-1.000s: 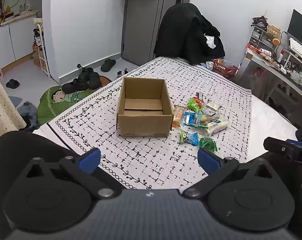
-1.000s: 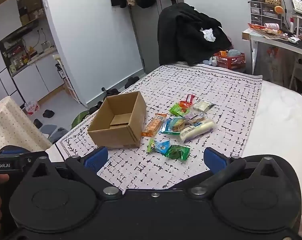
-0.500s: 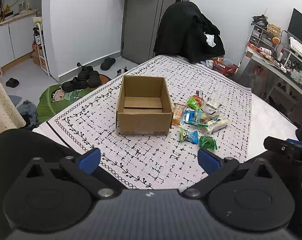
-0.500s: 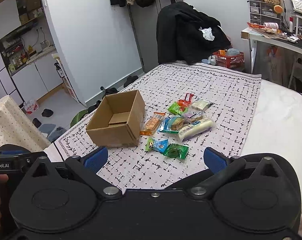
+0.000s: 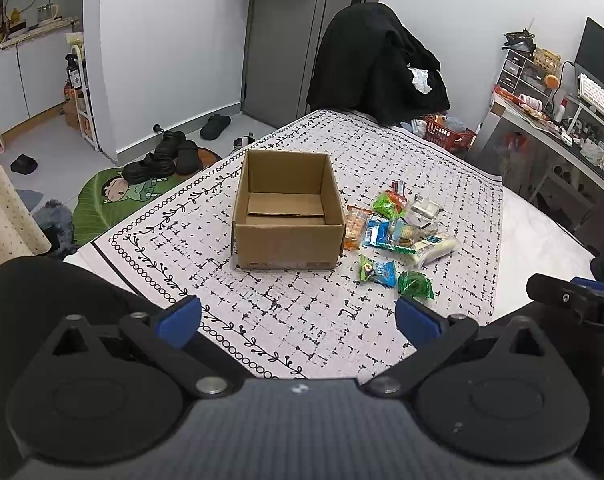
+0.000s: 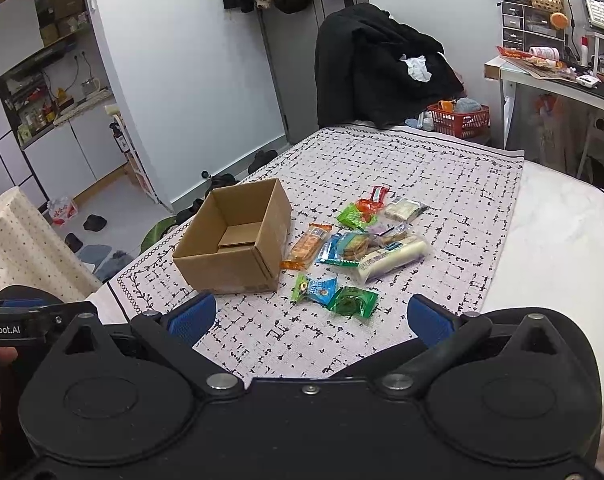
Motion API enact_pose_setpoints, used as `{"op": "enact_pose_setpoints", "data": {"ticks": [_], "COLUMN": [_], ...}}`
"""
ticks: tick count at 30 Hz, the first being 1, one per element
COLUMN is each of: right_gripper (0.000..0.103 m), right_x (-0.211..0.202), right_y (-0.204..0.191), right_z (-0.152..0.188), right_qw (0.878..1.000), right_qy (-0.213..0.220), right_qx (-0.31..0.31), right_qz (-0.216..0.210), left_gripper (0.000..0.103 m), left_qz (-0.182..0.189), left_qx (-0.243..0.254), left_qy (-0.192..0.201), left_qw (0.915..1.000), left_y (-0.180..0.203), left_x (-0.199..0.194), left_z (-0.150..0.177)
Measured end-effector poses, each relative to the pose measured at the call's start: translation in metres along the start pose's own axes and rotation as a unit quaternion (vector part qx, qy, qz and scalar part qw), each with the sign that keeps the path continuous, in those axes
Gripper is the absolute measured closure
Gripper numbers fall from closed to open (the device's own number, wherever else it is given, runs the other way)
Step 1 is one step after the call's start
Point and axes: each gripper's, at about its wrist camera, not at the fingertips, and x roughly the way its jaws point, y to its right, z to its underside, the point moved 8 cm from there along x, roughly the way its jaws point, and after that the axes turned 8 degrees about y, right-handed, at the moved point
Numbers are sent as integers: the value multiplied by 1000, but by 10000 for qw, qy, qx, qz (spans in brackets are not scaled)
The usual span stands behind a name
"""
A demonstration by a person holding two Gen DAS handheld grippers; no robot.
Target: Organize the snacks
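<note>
Snacks [image 6: 358,240] heaped beside empty cardboard box [image 5: 288,210], both grippers [image 5: 298,314] [image 6: 310,318] wide apart, holding nothing, perhaps a draped chair [image 6: 382,76] behind.

Bright, even indoor light; shadows soft; focus sharp throughout; fisheye bending strong at edges; corners vignetted dark.

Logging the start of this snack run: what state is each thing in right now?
cardboard box: upright, top open, no snacks inside.
snack packets: loose pile on the cloth, right of the box, none gripped.
left gripper: fingers wide apart, holding nothing.
right gripper: fingers wide apart, holding nothing.
</note>
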Motion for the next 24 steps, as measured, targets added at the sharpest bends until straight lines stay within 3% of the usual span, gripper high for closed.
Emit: {"op": "enact_pose_setpoints", "data": {"ticks": [24], "right_gripper": [0], "right_x": [-3], "right_y": [1], "right_z": [-2], "right_qw": [10000], "right_qy": [27], "right_qx": [-13], "right_qz": [9], "left_gripper": [0], "left_qz": [-1], "left_qx": [18], "left_qy": [50], "left_qw": [10000], "left_y": [3], "left_x": [-2], "left_z": [-2]}}
